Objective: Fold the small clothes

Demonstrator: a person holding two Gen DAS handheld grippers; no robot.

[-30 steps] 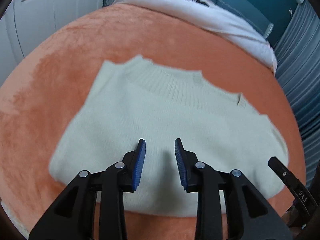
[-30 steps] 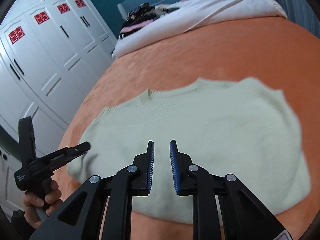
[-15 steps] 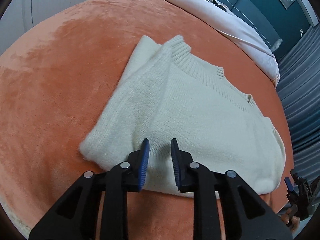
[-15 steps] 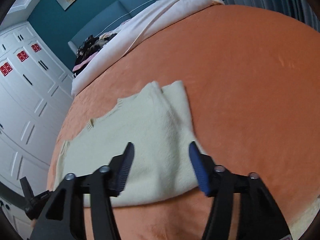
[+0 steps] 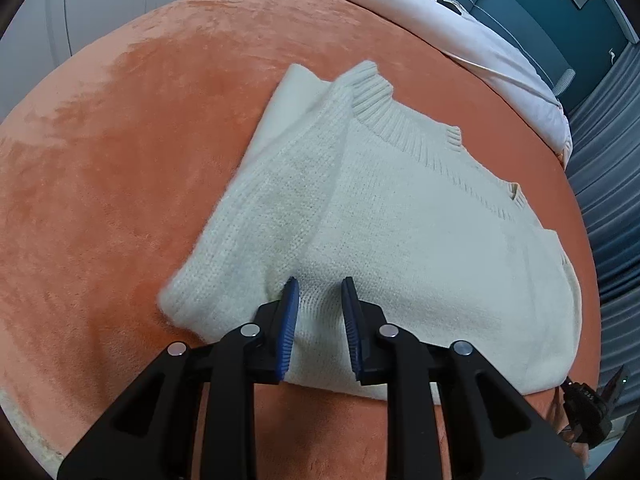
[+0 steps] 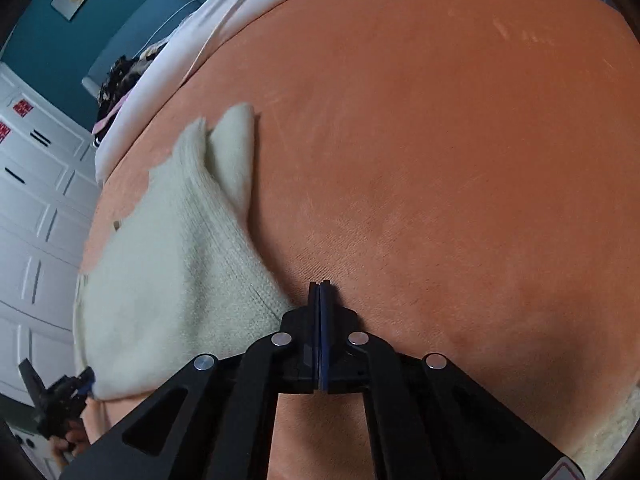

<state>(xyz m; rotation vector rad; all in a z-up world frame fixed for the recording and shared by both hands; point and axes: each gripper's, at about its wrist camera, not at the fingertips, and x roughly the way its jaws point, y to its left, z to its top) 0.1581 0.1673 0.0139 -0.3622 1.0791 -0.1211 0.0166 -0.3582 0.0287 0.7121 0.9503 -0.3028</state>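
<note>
A big orange blanket [image 5: 120, 160] covers the bed, soft and fuzzy; at the far end lies a white sheet [image 5: 460, 28] with a heap of dark clothes [image 6: 120, 76] on it; white cupboard doors [image 6: 36, 216] stand at one side and a blue-green wall [image 6: 44, 40] is behind the bed; on the blanket lies a cream knitted sweater [image 5: 420, 240], spread flat, with its ribbed neck [image 5: 384, 116] pointing to the far end; one side of the sweater is folded over on top of the body, so a long fold [image 5: 288, 184] runs from the neck down to the near hem; the left gripper [image 5: 319, 292] is over the near hem beside that fold, its two blue pads apart with nothing between them; the right gripper [image 6: 320, 290] is just beside the sweater's edge, over bare blanket, its pads pressed together on nothing
</note>
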